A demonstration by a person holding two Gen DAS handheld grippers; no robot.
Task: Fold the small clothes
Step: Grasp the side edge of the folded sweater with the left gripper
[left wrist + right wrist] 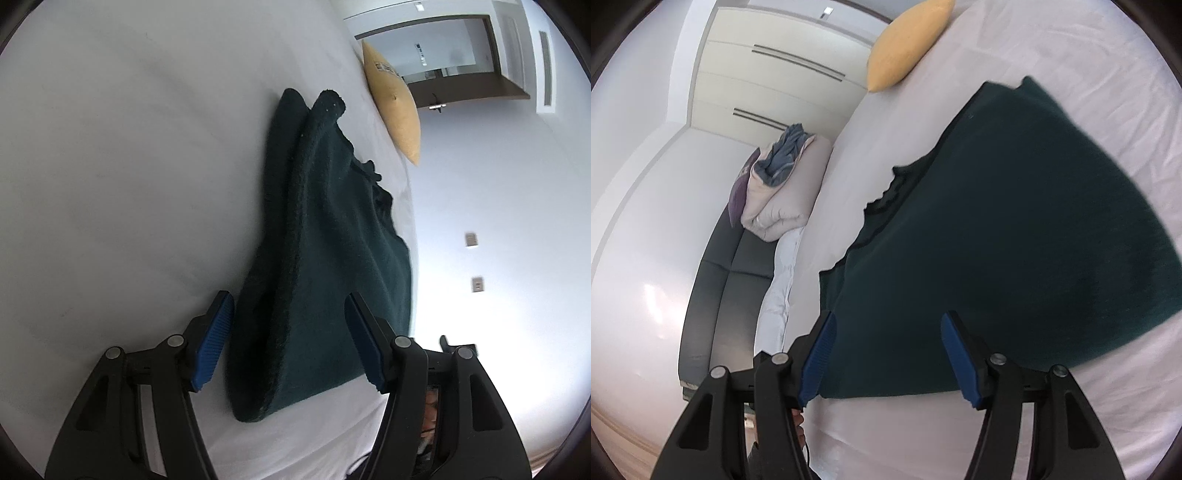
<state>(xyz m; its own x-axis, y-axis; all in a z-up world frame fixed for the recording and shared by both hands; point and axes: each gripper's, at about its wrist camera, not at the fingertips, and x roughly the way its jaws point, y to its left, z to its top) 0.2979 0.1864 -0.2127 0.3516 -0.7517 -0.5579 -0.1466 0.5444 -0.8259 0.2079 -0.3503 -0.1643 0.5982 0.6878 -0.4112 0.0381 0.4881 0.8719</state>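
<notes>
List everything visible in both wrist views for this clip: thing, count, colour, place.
garment: 1, dark green knit, lying partly folded on the bed, one edge rolled over
bed sheet: 1, white, under the garment
cushion: 1, yellow, at the far edge of the bed
duvet bundle: 1, pale beige with blue-grey cloth on top, on the sofa
purple pillow: 1, purple, beside the bundle
sofa: 1, dark grey, alongside the bed
wardrobe: 1, cream, behind the sofa
wall sockets: 2, grey, on the white wall
doorway: 1, dark-framed, beyond the cushion
left gripper: 1, black with blue pads, open, garment edge between the jaws
right gripper: 1, black with blue pads, open over the garment's near edge
</notes>
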